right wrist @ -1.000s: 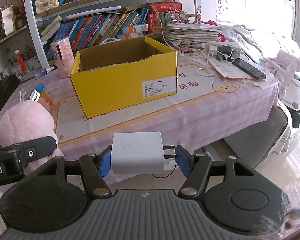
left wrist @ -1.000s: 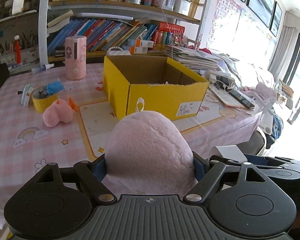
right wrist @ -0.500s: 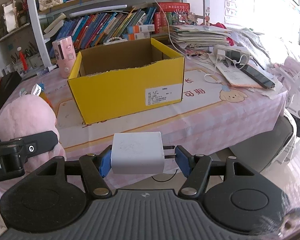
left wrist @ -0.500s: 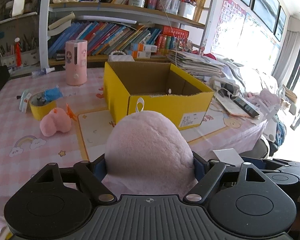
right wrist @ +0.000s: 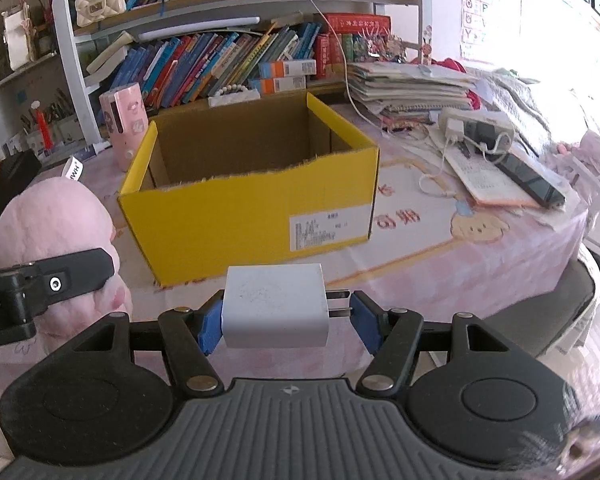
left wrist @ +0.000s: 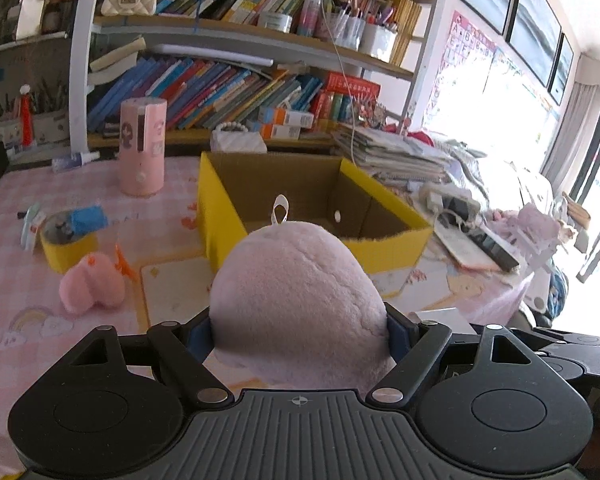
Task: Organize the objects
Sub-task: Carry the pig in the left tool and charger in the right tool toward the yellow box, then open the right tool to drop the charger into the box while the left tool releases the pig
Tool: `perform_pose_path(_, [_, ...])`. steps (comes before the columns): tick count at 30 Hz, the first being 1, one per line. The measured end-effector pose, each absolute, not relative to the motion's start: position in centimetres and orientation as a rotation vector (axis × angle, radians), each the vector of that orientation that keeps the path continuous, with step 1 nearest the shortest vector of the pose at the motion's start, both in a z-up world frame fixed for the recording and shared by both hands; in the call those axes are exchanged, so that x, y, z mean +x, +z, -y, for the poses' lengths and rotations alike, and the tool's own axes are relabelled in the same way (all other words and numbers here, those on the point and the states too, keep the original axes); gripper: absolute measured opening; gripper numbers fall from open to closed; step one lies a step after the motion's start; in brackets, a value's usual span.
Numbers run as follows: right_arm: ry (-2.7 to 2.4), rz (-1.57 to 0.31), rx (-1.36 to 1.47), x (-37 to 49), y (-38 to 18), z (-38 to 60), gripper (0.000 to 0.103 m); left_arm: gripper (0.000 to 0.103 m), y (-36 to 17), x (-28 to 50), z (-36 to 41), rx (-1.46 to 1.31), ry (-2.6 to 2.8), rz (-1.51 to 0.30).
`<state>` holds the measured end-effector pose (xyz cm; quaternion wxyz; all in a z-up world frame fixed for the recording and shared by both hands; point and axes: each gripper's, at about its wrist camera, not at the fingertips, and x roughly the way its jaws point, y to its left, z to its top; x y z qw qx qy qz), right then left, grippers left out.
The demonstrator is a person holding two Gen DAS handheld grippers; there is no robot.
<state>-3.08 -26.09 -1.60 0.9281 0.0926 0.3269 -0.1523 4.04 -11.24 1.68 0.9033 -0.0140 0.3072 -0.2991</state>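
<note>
1. The left hand-held gripper [left wrist: 299,330] pinches a pale pink plush toy [left wrist: 300,292] between its blue pads; the plush bulges out ahead of the fingers and carries a small white loop tag on top.
2. Straight ahead of that hand-held gripper, beyond the plush, stands an open yellow cardboard box [left wrist: 388,250] on the counter [left wrist: 16,308], which wears a pink checked cloth.
3. To the front left of it lie a smaller pink plush [left wrist: 90,282] and, just behind that, a yellow tape roll [left wrist: 66,250] with a blue item on it. Farther off stands a pink cylinder [left wrist: 142,146].
4. The right hand-held gripper [right wrist: 288,318] clamps a white charger plug [right wrist: 274,306] sideways: one pad bears on the body, the other on the metal prongs.
5. Ahead of the right hand-held gripper sits the same yellow box [right wrist: 220,224], its white label facing the camera. The charger is held short of the box, in front of its near wall.
6. At its left, the left hand-held gripper's finger [right wrist: 60,276] crosses the pink plush [right wrist: 48,224].
7. Ahead and to the right lie a black phone [right wrist: 528,180] on a booklet and a power strip [right wrist: 476,128].
</note>
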Motion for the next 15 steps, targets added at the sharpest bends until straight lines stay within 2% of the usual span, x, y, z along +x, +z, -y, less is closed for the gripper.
perform_pose_path(15, [-0.242, -0.559, 0.073, 5.0, 1.7, 31.4, 0.062, 0.083, 4.1, 9.9, 16.7, -0.004, -0.593, -0.509])
